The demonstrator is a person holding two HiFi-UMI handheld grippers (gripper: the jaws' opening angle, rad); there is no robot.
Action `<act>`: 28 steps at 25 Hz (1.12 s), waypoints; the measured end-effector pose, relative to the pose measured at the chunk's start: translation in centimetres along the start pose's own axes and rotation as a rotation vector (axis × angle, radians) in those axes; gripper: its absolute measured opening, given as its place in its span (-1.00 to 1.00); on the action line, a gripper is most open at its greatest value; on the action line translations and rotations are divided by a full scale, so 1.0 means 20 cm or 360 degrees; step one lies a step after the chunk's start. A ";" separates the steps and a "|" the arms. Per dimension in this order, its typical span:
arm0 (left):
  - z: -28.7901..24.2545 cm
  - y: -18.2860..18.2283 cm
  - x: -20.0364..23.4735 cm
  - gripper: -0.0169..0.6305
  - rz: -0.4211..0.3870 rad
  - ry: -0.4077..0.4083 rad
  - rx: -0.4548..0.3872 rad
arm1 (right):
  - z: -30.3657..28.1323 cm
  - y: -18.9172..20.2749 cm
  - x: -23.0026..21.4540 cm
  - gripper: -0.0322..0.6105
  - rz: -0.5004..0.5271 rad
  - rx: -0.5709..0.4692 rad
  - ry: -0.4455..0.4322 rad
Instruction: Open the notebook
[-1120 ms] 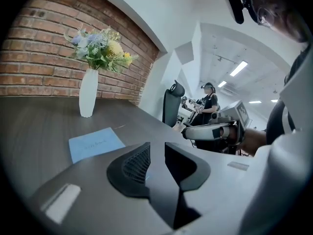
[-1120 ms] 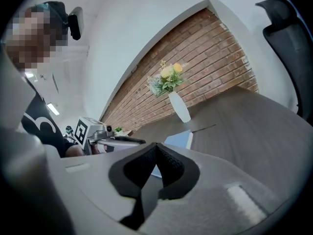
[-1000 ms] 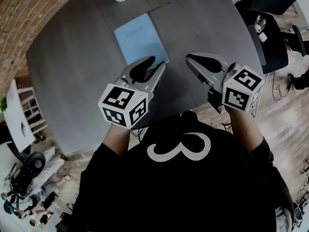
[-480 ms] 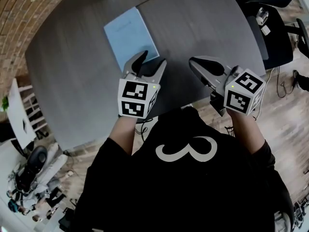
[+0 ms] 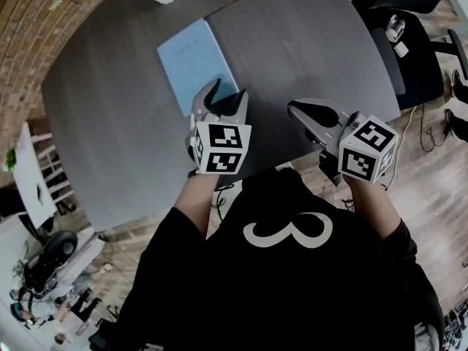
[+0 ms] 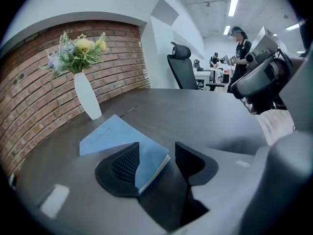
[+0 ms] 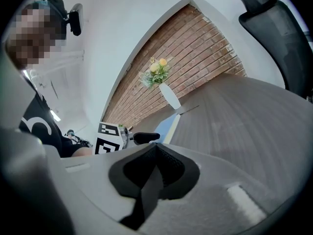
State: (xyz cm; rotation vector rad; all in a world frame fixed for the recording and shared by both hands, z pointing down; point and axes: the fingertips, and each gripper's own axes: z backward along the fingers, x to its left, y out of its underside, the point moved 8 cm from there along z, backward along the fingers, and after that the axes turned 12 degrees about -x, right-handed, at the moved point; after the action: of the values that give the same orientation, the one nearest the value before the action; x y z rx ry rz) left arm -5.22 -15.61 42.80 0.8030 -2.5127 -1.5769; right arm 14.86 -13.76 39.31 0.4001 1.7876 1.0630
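Note:
A closed light-blue notebook (image 5: 191, 57) lies flat on the dark grey table (image 5: 110, 123); the left gripper view shows its cover (image 6: 110, 133) too. My left gripper (image 5: 223, 95) is open at the notebook's near right corner. That corner sits between the jaws (image 6: 156, 155) and neither pad presses on it. These jaws have just been opening wide, then closing a little. My right gripper (image 5: 307, 112) hovers over the table's near edge to the right, apart from the notebook. It is shut (image 7: 154, 148) with nothing between its pads.
A white vase with flowers (image 6: 87, 99) stands at the table's far side beyond the notebook, against a brick wall (image 6: 39, 106). A black office chair (image 5: 409, 50) stands at the table's right. A person (image 6: 239, 45) stands far back in the room.
My left gripper sank to the notebook's near corner, rolled, and its jaws stand wider apart than a second ago. The right gripper drifted a little lower toward the table edge.

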 end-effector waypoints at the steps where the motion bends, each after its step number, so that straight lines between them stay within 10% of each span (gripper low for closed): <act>1: 0.00 0.00 0.00 -0.23 -0.0014 -0.0015 0.0008 | 0.00 0.00 0.00 -0.89 -0.0004 0.0000 -0.0002; 28: -0.02 -0.02 -0.04 -0.80 -0.0221 0.0007 0.0094 | 0.02 0.02 -0.03 -0.89 -0.0071 -0.0043 -0.0023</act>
State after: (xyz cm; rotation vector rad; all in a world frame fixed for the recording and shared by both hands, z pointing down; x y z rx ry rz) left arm -4.29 -15.74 42.84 1.0075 -2.5621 -1.5437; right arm 15.32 -13.79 39.92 0.3495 1.7596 1.0494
